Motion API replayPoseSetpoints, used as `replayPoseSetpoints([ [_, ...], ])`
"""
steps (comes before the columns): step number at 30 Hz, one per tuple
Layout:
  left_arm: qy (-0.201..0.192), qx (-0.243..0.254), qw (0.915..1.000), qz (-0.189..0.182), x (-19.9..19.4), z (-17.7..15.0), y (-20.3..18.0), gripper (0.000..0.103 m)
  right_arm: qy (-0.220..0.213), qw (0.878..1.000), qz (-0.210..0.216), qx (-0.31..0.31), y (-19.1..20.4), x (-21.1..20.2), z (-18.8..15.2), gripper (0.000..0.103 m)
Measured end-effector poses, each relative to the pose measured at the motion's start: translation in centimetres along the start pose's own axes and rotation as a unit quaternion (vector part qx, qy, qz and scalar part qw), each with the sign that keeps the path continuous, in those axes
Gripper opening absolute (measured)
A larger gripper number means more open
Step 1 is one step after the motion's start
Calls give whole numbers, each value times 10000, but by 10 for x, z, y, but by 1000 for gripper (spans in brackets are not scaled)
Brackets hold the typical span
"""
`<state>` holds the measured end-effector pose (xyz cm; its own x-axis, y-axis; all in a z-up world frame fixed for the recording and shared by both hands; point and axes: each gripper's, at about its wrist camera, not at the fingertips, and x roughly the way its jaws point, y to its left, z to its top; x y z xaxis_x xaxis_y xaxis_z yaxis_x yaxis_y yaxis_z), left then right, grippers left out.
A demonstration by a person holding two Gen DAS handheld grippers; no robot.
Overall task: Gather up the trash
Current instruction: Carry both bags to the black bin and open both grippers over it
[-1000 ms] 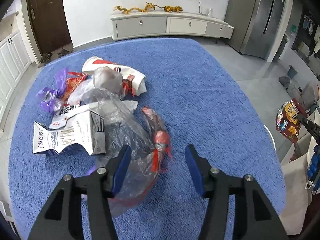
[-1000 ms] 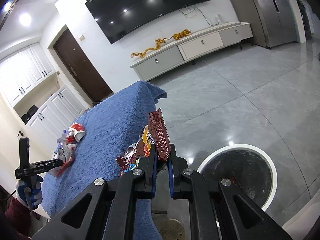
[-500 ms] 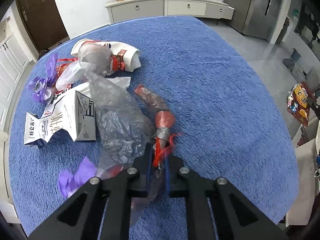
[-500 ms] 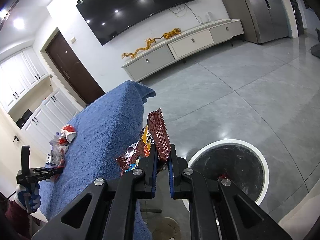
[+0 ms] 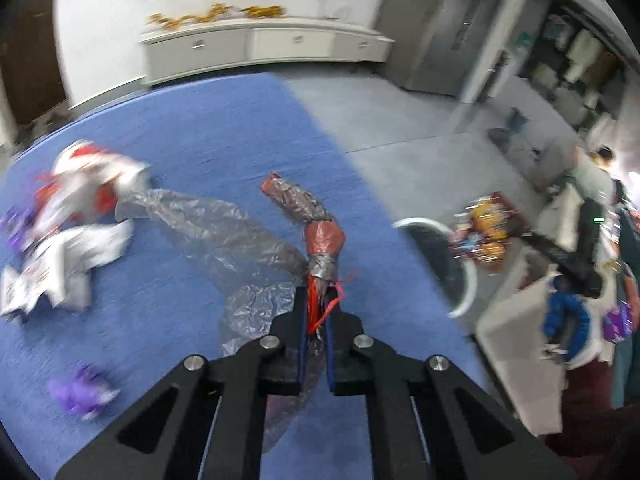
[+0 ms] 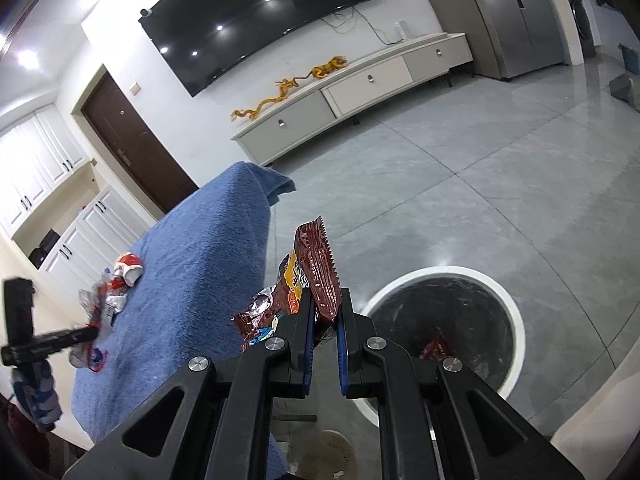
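My left gripper [image 5: 317, 304] is shut on a crumpled clear plastic bag with a red and silver twisted end [image 5: 320, 236], lifted over the blue-covered table [image 5: 200, 144]. My right gripper [image 6: 325, 312] is shut on a dark red snack wrapper [image 6: 316, 268], held beside the table edge and left of the round white-rimmed trash bin [image 6: 516, 320] on the floor. The bin [image 5: 464, 276] and the right gripper's wrapper [image 5: 484, 232] also show in the left wrist view. More trash lies on the table: white cartons [image 5: 68, 256], a red and white wrapper [image 5: 88, 176] and a purple scrap [image 5: 82, 394].
The bin holds a red wrapper [image 6: 436, 350] at its bottom. A low white TV cabinet [image 6: 360, 84] stands at the far wall with a grey fridge [image 6: 516, 12] to its right. Grey tiled floor [image 6: 480, 168] surrounds the bin. The table edge [image 6: 264, 240] is just left of my right gripper.
My left gripper closed on the plastic bag's red end and has lifted it, swinging right toward the bin. My right gripper has moved closer to the bin with the wrapper.
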<state>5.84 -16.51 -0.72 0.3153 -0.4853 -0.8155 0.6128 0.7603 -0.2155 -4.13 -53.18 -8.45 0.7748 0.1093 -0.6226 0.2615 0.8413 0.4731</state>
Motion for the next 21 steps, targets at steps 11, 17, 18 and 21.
replayPoseSetpoints([
  [11, 346, 543, 9836, -1683, 82, 67, -116, 7, 300, 9925, -1185, 35, -37, 22, -11, 12],
  [17, 647, 439, 9735, -2147, 145, 96, -157, 8, 422, 9869, -1554, 62, -56, 36, -15, 13],
  [18, 706, 400, 9719, -2209, 154, 97, -161, 8, 441, 9863, -1589, 61, -58, 39, -14, 13],
  [21, 840, 331, 9692, -2289, 175, 99, -170, 10, 492, 9841, -1705, 62, -64, 44, -14, 13],
])
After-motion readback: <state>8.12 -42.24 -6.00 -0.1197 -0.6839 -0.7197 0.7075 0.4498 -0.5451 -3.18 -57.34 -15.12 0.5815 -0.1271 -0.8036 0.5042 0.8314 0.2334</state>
